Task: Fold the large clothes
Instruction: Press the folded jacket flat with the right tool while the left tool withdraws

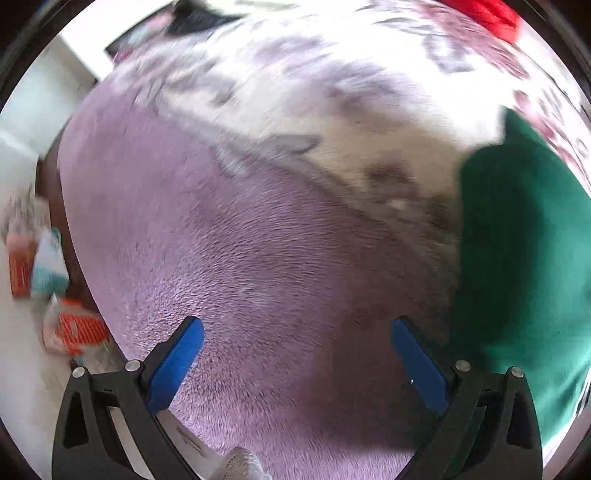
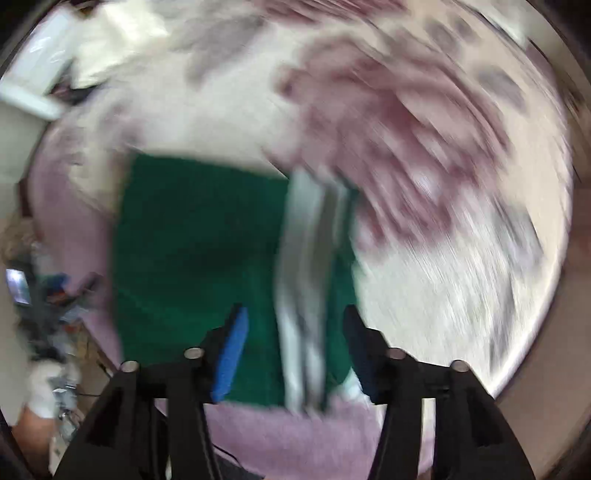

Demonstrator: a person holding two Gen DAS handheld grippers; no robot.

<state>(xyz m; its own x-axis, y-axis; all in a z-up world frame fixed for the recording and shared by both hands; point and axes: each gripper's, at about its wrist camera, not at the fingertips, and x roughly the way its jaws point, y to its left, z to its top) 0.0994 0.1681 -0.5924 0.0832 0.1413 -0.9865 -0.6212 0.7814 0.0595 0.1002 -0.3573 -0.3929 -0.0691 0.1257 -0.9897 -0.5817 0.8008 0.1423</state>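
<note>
A green garment point(image 2: 199, 251) with a grey-white striped band point(image 2: 310, 280) lies flat on a bed, seen blurred in the right wrist view. My right gripper point(image 2: 295, 321) is open above its near edge, with the striped band between the blue pads point(image 2: 231, 354). In the left wrist view the same green garment point(image 1: 524, 251) lies at the right. My left gripper point(image 1: 297, 332) is open and empty over the lilac fleece blanket point(image 1: 229, 258), to the left of the garment.
A white floral bedspread point(image 1: 332, 85) covers the far part of the bed. A red item point(image 1: 484, 14) lies at the far right. Boxes and packets point(image 1: 44, 266) sit on the floor left of the bed. Clutter point(image 2: 48, 314) shows at the left.
</note>
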